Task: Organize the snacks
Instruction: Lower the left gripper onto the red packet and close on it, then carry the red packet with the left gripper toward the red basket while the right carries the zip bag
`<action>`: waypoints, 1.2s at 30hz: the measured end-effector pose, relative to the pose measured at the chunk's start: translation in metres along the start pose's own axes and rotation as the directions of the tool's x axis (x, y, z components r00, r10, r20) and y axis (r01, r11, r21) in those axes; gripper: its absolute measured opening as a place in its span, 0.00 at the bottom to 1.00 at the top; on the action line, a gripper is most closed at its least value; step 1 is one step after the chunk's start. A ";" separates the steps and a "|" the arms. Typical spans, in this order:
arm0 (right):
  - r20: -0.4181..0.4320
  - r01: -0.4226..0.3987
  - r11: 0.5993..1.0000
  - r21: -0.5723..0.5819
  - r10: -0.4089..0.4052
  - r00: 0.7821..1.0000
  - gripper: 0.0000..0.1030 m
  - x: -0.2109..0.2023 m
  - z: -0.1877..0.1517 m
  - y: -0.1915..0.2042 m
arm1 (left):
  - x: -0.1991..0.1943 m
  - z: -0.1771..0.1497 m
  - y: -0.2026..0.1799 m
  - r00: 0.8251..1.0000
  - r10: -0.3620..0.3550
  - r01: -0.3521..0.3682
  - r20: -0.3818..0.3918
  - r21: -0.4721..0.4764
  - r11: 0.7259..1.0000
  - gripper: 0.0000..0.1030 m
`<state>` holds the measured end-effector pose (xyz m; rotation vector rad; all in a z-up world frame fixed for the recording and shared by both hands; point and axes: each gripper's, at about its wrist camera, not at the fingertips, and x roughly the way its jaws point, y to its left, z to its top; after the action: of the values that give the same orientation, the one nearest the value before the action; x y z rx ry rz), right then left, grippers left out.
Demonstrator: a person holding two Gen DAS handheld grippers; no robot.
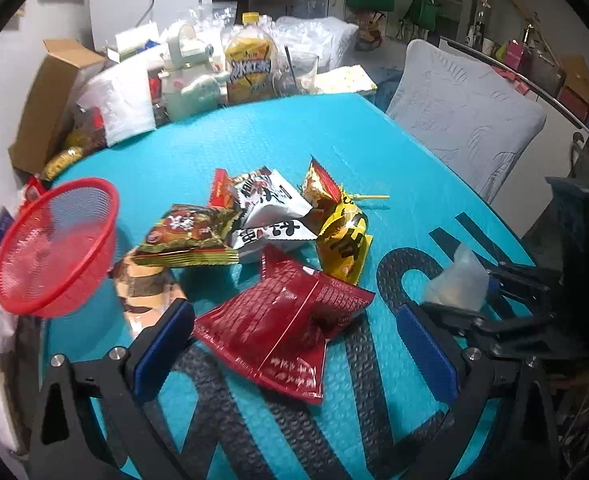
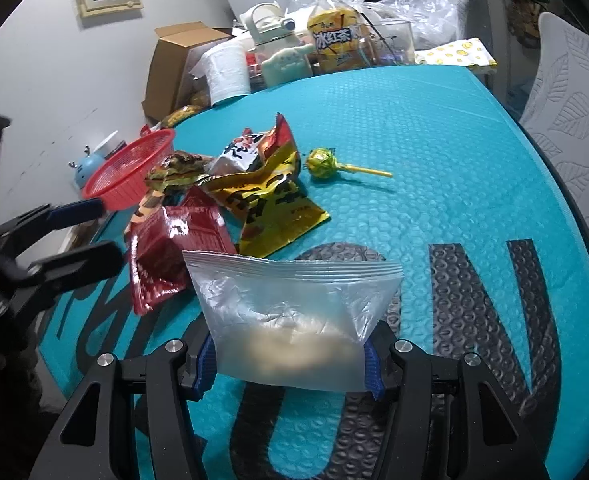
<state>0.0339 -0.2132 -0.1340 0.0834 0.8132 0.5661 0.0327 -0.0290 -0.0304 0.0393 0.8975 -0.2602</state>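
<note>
1. Right gripper (image 2: pixel 290 364): nearest the lens, clamped on the lower part of a clear zip bag (image 2: pixel 294 312) with pale contents, its sealed edge up, held above the table's near edge.
2. Left gripper (image 1: pixel 290 344): jaws apart, empty, over the red packet (image 1: pixel 282 320); likely next to be picked.
3. Snack pile (image 1: pixel 254 224): mid-table, overlapping; a lollipop (image 2: pixel 322 162) apart on its right.
4. Red basket (image 1: pixel 54 248): tilted at the table's left edge, probable destination.
5. Blue table (image 2: pixel 414 140): bare right of the pile; clutter crowds the far edge.
</note>
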 end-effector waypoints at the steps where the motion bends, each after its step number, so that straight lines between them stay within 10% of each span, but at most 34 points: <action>1: -0.001 0.000 1.000 0.001 0.000 1.000 0.55 0.000 0.000 0.000 | 0.006 0.001 0.001 1.000 -0.005 0.005 -0.014 0.007 1.000 1.00; 16: -0.019 0.032 0.999 -0.005 -0.032 0.999 0.55 0.005 0.001 -0.002 | 0.055 -0.006 0.001 0.989 -0.033 0.044 -0.147 0.071 0.996 0.99; 21: -0.027 0.035 0.999 -0.005 -0.035 0.999 0.55 0.007 0.001 -0.002 | 0.065 -0.010 0.001 0.984 -0.023 0.033 -0.177 0.051 0.998 0.78; 36: -0.029 0.050 0.999 -0.001 -0.050 0.998 0.55 0.005 -0.002 -0.004 | 0.043 -0.025 -0.007 0.993 -0.031 0.035 -0.115 0.029 0.999 0.67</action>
<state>0.0369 -0.2142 -0.1401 0.0550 0.8412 0.5211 0.0369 -0.0413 -0.0790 0.0690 1.0086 -0.3053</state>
